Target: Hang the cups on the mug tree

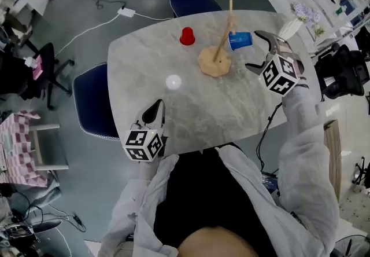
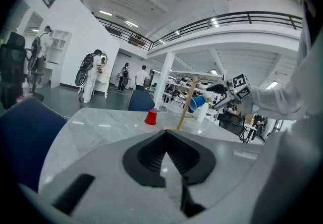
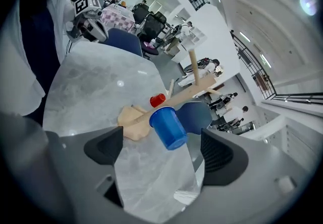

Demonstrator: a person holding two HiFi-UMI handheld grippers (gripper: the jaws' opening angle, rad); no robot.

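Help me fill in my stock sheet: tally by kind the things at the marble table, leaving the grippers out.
mug tree: 1
cups: 2, the blue cup hanging on the tree and the red cup standing apart from it
vase of flowers: 1
Total: 4

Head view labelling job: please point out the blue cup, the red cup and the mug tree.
blue cup (image 1: 240,40), head view, side wall.
red cup (image 1: 187,37), head view, its body.
mug tree (image 1: 214,63), head view, round base.
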